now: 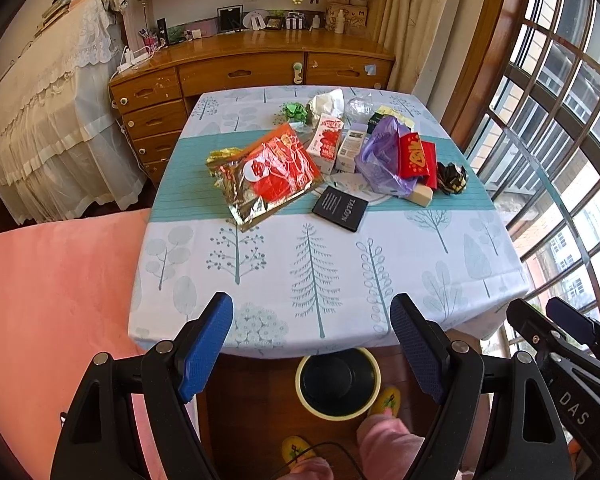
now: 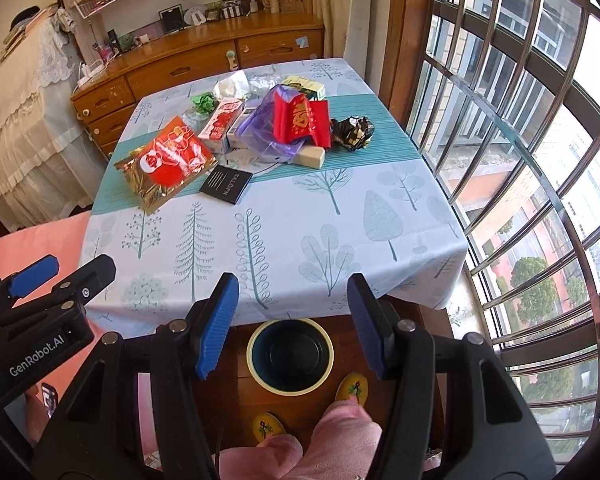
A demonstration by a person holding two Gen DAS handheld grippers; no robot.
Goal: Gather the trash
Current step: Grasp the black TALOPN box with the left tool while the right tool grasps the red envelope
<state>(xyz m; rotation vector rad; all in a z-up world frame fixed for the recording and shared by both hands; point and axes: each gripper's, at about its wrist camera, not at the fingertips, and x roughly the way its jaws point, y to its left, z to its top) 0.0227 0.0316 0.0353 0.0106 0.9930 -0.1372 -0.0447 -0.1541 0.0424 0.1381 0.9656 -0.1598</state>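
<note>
Trash is piled across the far half of the table (image 1: 320,280): a red and gold foil bag (image 1: 268,172), a small black box (image 1: 340,208), a red and white carton (image 1: 326,142), a purple plastic bag (image 1: 380,156), a red packet (image 1: 416,156) and a crumpled black wrapper (image 1: 452,178). A yellow-rimmed dark bin (image 1: 338,382) stands on the floor below the table's near edge. My left gripper (image 1: 312,316) is open and holds nothing, above the near edge. My right gripper (image 2: 292,300) is open and holds nothing too, over the bin (image 2: 290,356).
A pink bed cover (image 1: 52,300) lies to the left. A wooden dresser (image 1: 240,72) stands behind the table and a barred window (image 2: 540,160) runs along the right. The person's pink sleeves (image 2: 332,440) and yellow slippers (image 2: 352,388) are beside the bin.
</note>
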